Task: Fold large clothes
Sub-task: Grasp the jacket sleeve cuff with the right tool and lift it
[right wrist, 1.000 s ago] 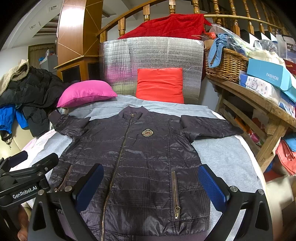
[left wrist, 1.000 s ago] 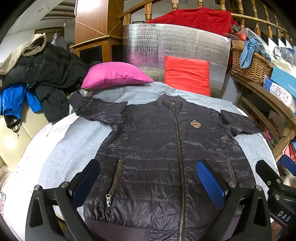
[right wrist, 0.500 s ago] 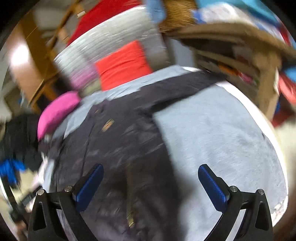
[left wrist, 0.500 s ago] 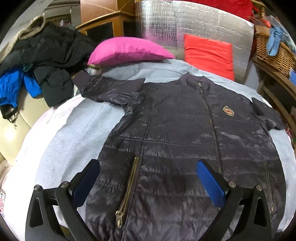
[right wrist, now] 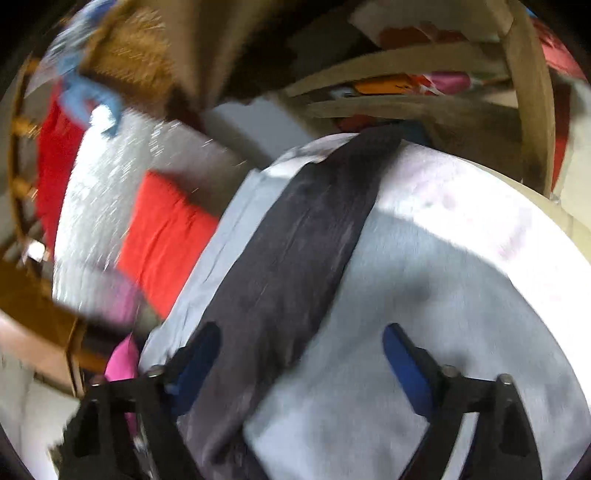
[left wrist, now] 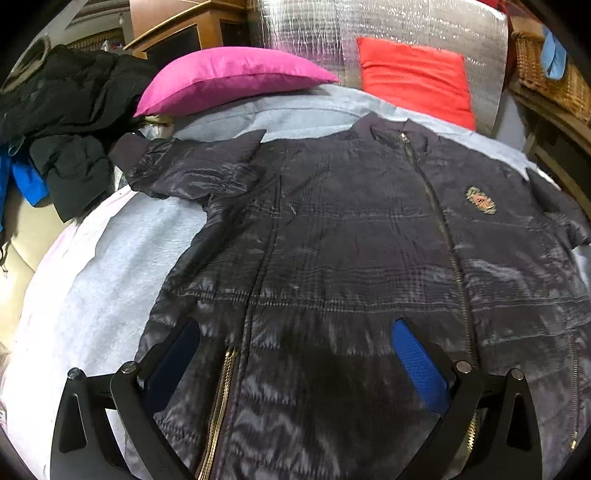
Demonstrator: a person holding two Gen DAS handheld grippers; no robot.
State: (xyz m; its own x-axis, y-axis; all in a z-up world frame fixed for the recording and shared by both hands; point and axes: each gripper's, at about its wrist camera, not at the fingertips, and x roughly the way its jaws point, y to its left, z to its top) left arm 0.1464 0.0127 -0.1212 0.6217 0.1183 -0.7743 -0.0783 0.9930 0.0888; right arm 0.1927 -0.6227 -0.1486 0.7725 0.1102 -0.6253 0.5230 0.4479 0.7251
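Observation:
A dark quilted zip jacket [left wrist: 351, 258] lies flat, front up, on a grey-covered bed [left wrist: 110, 266], sleeves spread to both sides. My left gripper [left wrist: 295, 354] hangs open just above the jacket's lower front, beside the left pocket zip [left wrist: 221, 398]. In the blurred, rolled right wrist view, the jacket's outstretched sleeve [right wrist: 303, 236] runs up from between the fingers toward the bed's edge. My right gripper [right wrist: 299, 358] is over that sleeve near its root, its jaws closing, still wide apart and not pressing on the cloth.
A pink pillow [left wrist: 229, 77] and a red cushion [left wrist: 413, 74] lean at the bed's head against a silver foil panel [left wrist: 388, 26]. Dark and blue clothes [left wrist: 62, 122] are piled at the left. A wooden shelf rack [right wrist: 480, 96] stands close past the sleeve's end.
My left gripper came down and forward over the jacket's lower front. My right gripper swung right to the sleeve, rolled hard, and its fingers drew slightly closer.

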